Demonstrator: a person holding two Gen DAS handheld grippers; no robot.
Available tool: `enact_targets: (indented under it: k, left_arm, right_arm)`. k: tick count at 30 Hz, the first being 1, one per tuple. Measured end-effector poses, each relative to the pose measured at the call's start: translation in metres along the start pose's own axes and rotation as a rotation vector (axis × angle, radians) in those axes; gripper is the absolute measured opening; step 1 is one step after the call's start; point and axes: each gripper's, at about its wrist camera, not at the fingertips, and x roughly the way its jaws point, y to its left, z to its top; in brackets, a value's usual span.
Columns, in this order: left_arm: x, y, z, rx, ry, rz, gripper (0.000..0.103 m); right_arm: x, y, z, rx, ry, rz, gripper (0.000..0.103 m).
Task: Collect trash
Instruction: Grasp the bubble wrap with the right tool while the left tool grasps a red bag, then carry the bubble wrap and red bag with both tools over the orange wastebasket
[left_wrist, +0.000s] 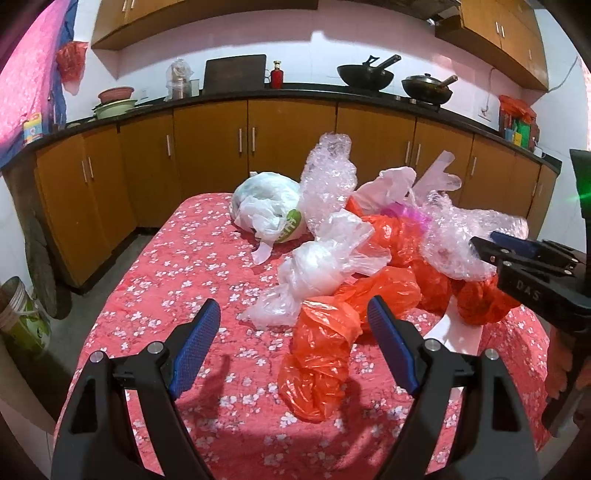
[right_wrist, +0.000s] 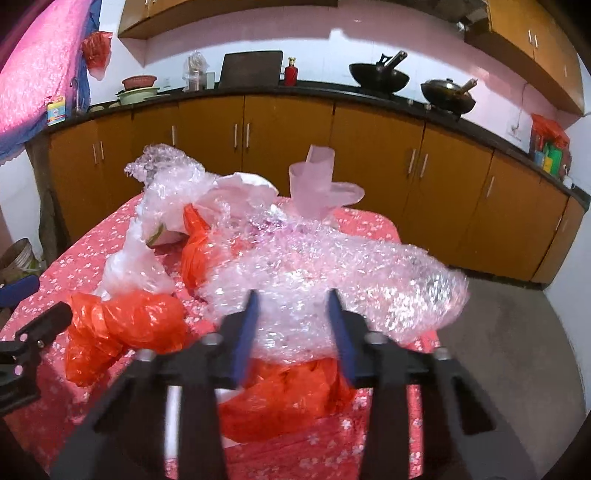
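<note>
Two blue-padded fingers (right_wrist: 246, 332) of the right gripper (right_wrist: 293, 328) are spread around a crumpled clear bubble-wrap sheet (right_wrist: 332, 273), seemingly for collection; the left gripper (left_wrist: 295, 332) is held released over twisted orange plastic bags (left_wrist: 321, 350) on the floral red desk (left_wrist: 177, 266).

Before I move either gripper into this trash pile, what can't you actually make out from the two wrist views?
- Right gripper: motion-blurred in the right wrist view; contact with the clear bubble wrap sheet is unclear.
- White flat item: mostly buried under crumpled orange plastic bags, left view.
- No bin identifiable in either view.
- Left gripper: open, holding nothing.
</note>
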Motion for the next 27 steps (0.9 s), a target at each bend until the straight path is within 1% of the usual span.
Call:
enact_targets:
  k: [1, 2, 7, 9, 10, 11, 12, 13, 15, 16, 17, 20, 22, 27]
  left_arm:
    - [0.001, -0.001, 0.000, 0.002, 0.003, -0.003, 0.081]
    - [0.002, -0.002, 0.000, 0.003, 0.005, -0.005, 0.081]
    - [0.015, -0.009, 0.002, 0.021, 0.047, -0.009, 0.081]
    - [0.020, -0.011, 0.001, 0.024, 0.071, -0.018, 0.079]
    - [0.025, -0.011, 0.001, 0.025, 0.092, -0.028, 0.073]
    - [0.028, -0.011, 0.000, 0.022, 0.111, -0.035, 0.066]
    - [0.033, -0.010, 0.000, 0.012, 0.138, -0.043, 0.060]
    - [0.037, -0.008, -0.001, -0.002, 0.161, -0.055, 0.050]
    - [0.042, -0.004, 0.000, -0.028, 0.184, -0.086, 0.043]
    - [0.043, -0.004, 0.001, -0.029, 0.182, -0.091, 0.036]
    - [0.043, -0.005, 0.001, -0.021, 0.181, -0.091, 0.033]
    - [0.043, -0.010, 0.002, 0.000, 0.179, -0.087, 0.025]
    - [0.040, -0.009, 0.002, -0.001, 0.168, -0.093, 0.022]
    - [0.026, -0.003, 0.005, -0.016, 0.126, -0.101, 0.020]
  right_arm:
    - [0.001, -0.001, 0.000, 0.009, 0.005, 0.012, 0.016]
    - [0.001, -0.003, 0.001, 0.023, 0.007, 0.025, 0.013]
    - [-0.008, -0.010, 0.002, 0.084, -0.023, 0.052, 0.010]
    - [-0.011, -0.010, 0.002, 0.095, -0.028, 0.058, 0.010]
    - [-0.012, -0.010, 0.002, 0.096, -0.028, 0.059, 0.010]
    - [-0.013, -0.010, 0.003, 0.097, -0.029, 0.058, 0.010]
    - [-0.013, -0.011, 0.003, 0.098, -0.029, 0.057, 0.010]
    - [-0.013, -0.011, 0.002, 0.101, -0.029, 0.058, 0.010]
    - [-0.013, -0.011, 0.001, 0.110, -0.026, 0.059, 0.010]
    - [-0.013, -0.011, 0.001, 0.113, -0.026, 0.060, 0.010]
    - [-0.013, -0.011, 0.001, 0.114, -0.025, 0.061, 0.010]
    - [-0.014, -0.010, 0.000, 0.113, -0.028, 0.059, 0.010]
    - [-0.016, -0.011, 0.001, 0.111, -0.035, 0.058, 0.009]
    - [-0.025, -0.012, 0.004, 0.115, -0.060, 0.059, 0.009]
